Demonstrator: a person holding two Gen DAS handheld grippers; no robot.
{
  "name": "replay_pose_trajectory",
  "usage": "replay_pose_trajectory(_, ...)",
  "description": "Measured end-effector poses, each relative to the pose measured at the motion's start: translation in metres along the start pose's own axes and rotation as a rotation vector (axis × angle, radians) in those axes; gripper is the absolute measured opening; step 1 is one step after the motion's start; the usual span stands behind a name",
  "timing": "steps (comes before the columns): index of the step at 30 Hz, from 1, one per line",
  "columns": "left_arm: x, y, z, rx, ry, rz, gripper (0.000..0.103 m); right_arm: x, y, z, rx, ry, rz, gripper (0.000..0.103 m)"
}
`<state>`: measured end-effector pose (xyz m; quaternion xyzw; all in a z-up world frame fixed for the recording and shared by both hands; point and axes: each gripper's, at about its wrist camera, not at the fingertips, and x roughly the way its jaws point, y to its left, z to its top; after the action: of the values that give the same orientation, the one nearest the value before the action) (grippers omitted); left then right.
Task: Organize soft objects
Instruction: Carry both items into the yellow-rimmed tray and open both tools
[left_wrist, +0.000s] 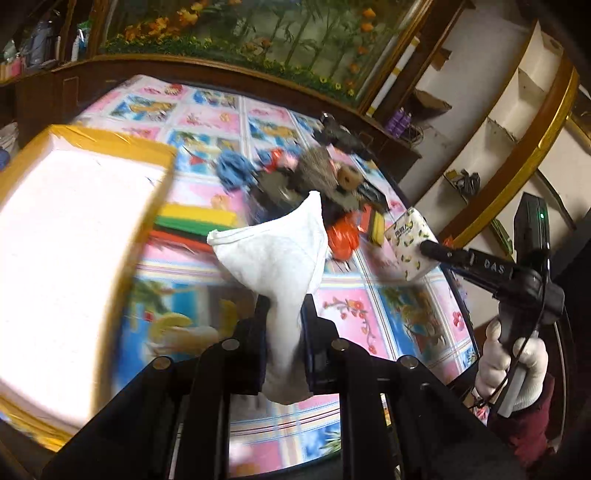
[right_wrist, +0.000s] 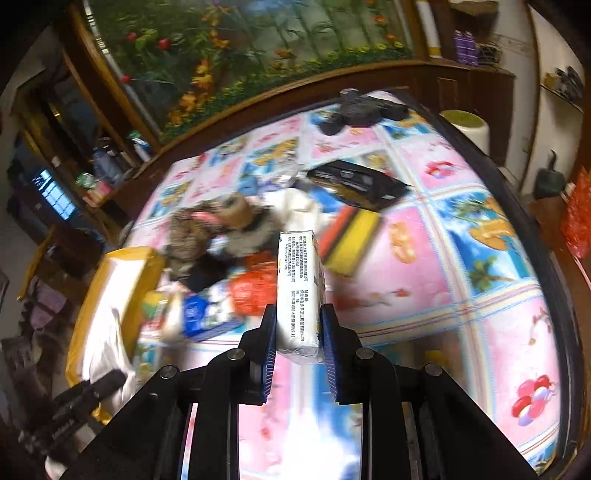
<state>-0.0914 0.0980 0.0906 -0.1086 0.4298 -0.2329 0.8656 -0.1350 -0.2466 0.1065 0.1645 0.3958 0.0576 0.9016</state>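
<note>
My left gripper (left_wrist: 284, 306) is shut on a white cloth (left_wrist: 273, 254), held above the patterned table next to the yellow-rimmed box (left_wrist: 110, 138). My right gripper (right_wrist: 298, 321) is shut on a white tissue pack (right_wrist: 300, 288), held above the table; in the left wrist view the pack (left_wrist: 408, 240) and right gripper show at right. In the right wrist view the left gripper (right_wrist: 92, 387) holds the cloth (right_wrist: 107, 354) over the box (right_wrist: 122, 258). A pile holds a grey plush toy (left_wrist: 321, 166), a blue cloth (left_wrist: 232, 170) and an orange bag (left_wrist: 341, 236).
Coloured felt sheets (left_wrist: 195, 221) lie beside the box. A black pouch (right_wrist: 358, 182) and a red-yellow item (right_wrist: 347, 240) lie on the table (right_wrist: 461, 295). A black device (right_wrist: 362, 105) sits at the far edge. Shelves and a wooden cabinet surround the table.
</note>
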Motion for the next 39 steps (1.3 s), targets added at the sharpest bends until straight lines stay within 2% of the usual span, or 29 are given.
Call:
replay_pose_trajectory(4,-0.028,0.029,0.022,-0.010,-0.050,0.064,0.013,-0.006,0.048,0.005,-0.078,0.006,0.118,0.022)
replay_pose_trajectory(8,-0.037,0.065,0.047,-0.044,-0.082,0.135,0.013,0.009,0.100,0.014,-0.123,0.035,0.216,0.022)
replay_pose_trajectory(10,-0.031,0.086,0.061,-0.075,-0.078,0.151,0.013,0.023,0.124,0.022,-0.146,0.055,0.261,0.022)
replay_pose_trajectory(15,0.004,0.143,0.087,-0.200,-0.040,0.130,0.013,0.076,0.176,0.041,-0.144,0.125,0.356,0.022)
replay_pose_trajectory(18,0.024,0.166,0.094,-0.235,-0.027,0.150,0.013,0.119,0.199,0.054,-0.129,0.176,0.370,0.022)
replay_pose_trajectory(23,0.047,0.183,0.099,-0.255,-0.007,0.152,0.014,0.189,0.221,0.066,-0.121,0.244,0.329,0.022)
replay_pose_trajectory(25,0.050,0.188,0.099,-0.273,0.000,0.128,0.024,0.211,0.231,0.068,-0.136,0.263,0.327,0.024)
replay_pose_trajectory(27,0.051,0.192,0.098,-0.292,0.005,0.084,0.041,0.223,0.240,0.069,-0.147,0.271,0.308,0.027)
replay_pose_trajectory(28,0.049,0.192,0.099,-0.291,0.002,0.073,0.044,0.227,0.243,0.069,-0.155,0.267,0.296,0.028)
replay_pose_trajectory(29,0.047,0.193,0.099,-0.289,-0.004,0.074,0.049,0.226,0.244,0.069,-0.165,0.262,0.291,0.034)
replay_pose_trajectory(30,0.044,0.193,0.099,-0.291,-0.013,0.082,0.049,0.225,0.244,0.069,-0.177,0.248,0.279,0.042)
replay_pose_trajectory(36,0.015,0.186,0.101,-0.306,-0.071,0.115,0.049,0.173,0.234,0.067,-0.224,0.146,0.259,0.044)
replay_pose_trajectory(39,-0.003,0.167,0.099,-0.275,-0.114,0.116,0.049,0.135,0.213,0.062,-0.237,0.051,0.242,0.048)
